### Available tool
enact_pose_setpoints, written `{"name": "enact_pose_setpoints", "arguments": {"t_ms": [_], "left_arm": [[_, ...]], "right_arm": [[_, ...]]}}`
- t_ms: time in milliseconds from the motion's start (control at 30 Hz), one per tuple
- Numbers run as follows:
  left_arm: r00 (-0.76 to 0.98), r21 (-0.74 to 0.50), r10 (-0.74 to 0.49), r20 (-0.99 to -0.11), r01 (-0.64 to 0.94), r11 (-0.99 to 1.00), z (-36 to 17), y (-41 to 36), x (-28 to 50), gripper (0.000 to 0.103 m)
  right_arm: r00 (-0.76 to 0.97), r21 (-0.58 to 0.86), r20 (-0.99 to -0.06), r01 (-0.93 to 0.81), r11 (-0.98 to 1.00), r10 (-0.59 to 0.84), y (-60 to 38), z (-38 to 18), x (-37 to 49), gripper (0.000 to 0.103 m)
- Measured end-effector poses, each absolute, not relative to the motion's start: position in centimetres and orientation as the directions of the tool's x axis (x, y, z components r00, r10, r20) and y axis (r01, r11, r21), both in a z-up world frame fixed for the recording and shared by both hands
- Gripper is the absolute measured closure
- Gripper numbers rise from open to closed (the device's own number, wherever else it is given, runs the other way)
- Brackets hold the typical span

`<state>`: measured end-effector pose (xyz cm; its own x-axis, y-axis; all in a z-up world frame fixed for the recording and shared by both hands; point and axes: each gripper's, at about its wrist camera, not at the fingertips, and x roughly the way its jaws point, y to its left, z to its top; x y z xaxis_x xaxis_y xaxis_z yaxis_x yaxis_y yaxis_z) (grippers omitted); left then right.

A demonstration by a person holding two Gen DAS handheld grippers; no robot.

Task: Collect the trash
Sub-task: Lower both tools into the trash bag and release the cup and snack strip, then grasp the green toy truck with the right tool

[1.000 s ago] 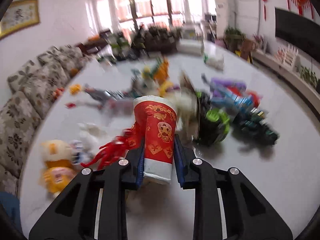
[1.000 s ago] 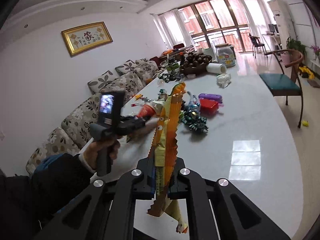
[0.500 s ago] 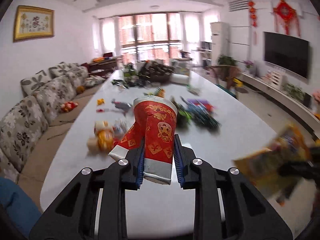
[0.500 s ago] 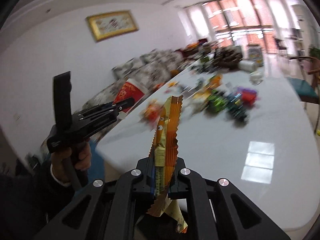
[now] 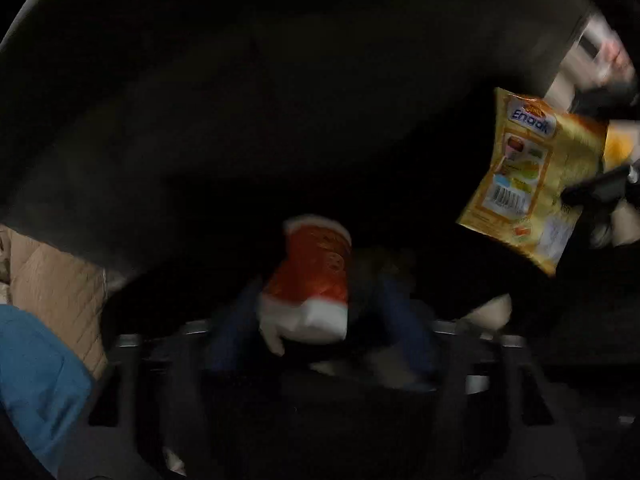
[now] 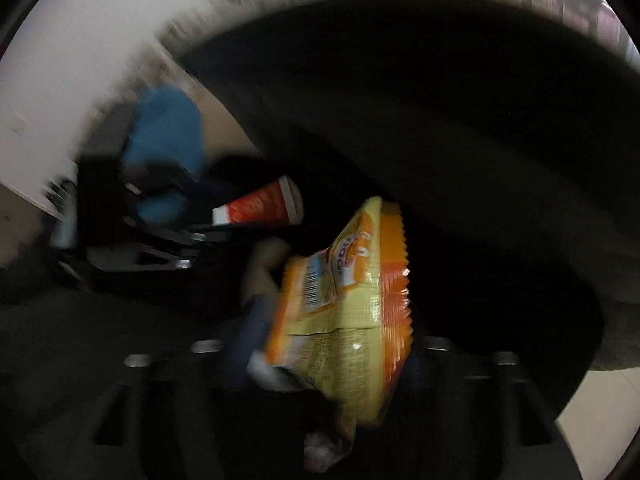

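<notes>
Both grippers point down into a dark black trash bag. My left gripper has its jaws spread apart, and the red and white paper cup sits loose between them. The cup also shows in the right wrist view by the left gripper's fingers. My right gripper has its jaws spread, and the yellow-orange snack wrapper lies between them. In the left wrist view the wrapper hangs at the right by the right gripper's fingertips.
The black bag's rim curves around both views, also showing in the right wrist view with pale floor beyond it. A blue sleeve and a tan quilted fabric are at the left. Both views are blurred by motion.
Both grippers swung from the table down into the black bag. Both pairs of jaws have spread apart, and the cup and the wrapper now sit loose between them.
</notes>
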<state>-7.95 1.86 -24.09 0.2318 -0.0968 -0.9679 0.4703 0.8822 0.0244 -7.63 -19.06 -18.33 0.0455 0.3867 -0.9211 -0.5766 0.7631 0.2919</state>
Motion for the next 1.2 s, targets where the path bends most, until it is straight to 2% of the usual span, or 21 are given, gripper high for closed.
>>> {"name": "enact_pose_setpoints", "arguments": {"t_ms": [67,133,267,400,433,500,600,667,767,833,900,1033,1133,1200], "left_arm": [[0.184,0.053,-0.040,-0.982,0.472,0.880,-27.0,1.8,-7.3,0.030],[0.134,0.032,-0.040,-0.990,0.494,0.869,-28.4,1.7,-6.9,0.030],[0.132,0.025,-0.049,-0.990,0.508,0.861,-28.6,1.6,-6.1,0.029],[0.205,0.013,-0.105,-0.973,0.505,0.863,-26.1,2.0,-6.3,0.029],[0.233,-0.007,-0.143,-0.962,0.500,0.866,-24.8,2.3,-6.2,0.029],[0.280,-0.037,-0.196,-0.940,0.486,0.873,-23.0,3.5,-8.0,0.029],[0.377,-0.052,-0.248,-0.892,0.460,0.886,-19.7,4.4,-8.2,0.029],[0.439,-0.053,-0.268,-0.858,0.442,0.895,-17.6,4.8,-8.3,0.029],[0.501,-0.066,-0.284,-0.817,0.409,0.910,-15.7,5.4,-8.7,0.022],[0.521,-0.085,-0.298,-0.800,0.394,0.915,-14.8,6.1,-8.9,0.022],[0.540,-0.093,-0.296,-0.788,0.371,0.924,-14.2,6.4,-9.1,0.022],[0.550,-0.145,-0.313,-0.775,0.326,0.934,-14.0,7.6,-8.8,0.022],[0.552,-0.186,-0.336,-0.764,0.310,0.932,-13.2,7.9,-8.9,0.022],[0.559,-0.194,-0.347,-0.753,0.315,0.929,-12.5,8.2,-8.9,0.022]], "right_arm": [[0.042,0.259,-0.937,-0.587,0.767,0.348,-18.8,-19.5,-7.5,0.049],[0.050,0.271,-0.929,-0.588,0.763,0.368,-19.3,-18.7,-7.7,0.049],[0.139,0.278,-0.880,-0.622,0.732,0.453,-21.1,-12.8,-8.5,0.049],[0.310,0.286,-0.765,-0.622,0.729,0.564,-22.7,-4.4,-6.2,0.048],[0.360,0.275,-0.740,-0.610,0.743,0.569,-23.1,-2.6,-4.9,0.044],[0.475,0.234,-0.691,-0.566,0.790,0.545,-23.6,0.7,-0.9,0.036],[0.584,0.195,-0.650,-0.490,0.849,0.486,-23.6,3.6,6.7,0.036],[0.615,0.192,-0.660,-0.418,0.888,0.432,-22.8,4.5,12.8,0.036],[0.604,0.173,-0.720,-0.319,0.932,0.341,-21.4,4.1,20.9,0.038],[0.575,0.153,-0.765,-0.274,0.950,0.289,-20.4,3.5,24.8,0.045],[0.501,0.188,-0.820,-0.221,0.957,0.277,-20.1,1.8,29.0,0.046],[0.382,0.187,-0.901,-0.088,0.978,0.207,-20.9,-1.2,33.7,0.059],[0.361,0.179,-0.910,-0.106,0.978,0.206,-20.4,-1.8,33.9,0.060],[0.382,0.216,-0.888,-0.151,0.965,0.258,-20.4,-1.1,32.4,0.062]]}}
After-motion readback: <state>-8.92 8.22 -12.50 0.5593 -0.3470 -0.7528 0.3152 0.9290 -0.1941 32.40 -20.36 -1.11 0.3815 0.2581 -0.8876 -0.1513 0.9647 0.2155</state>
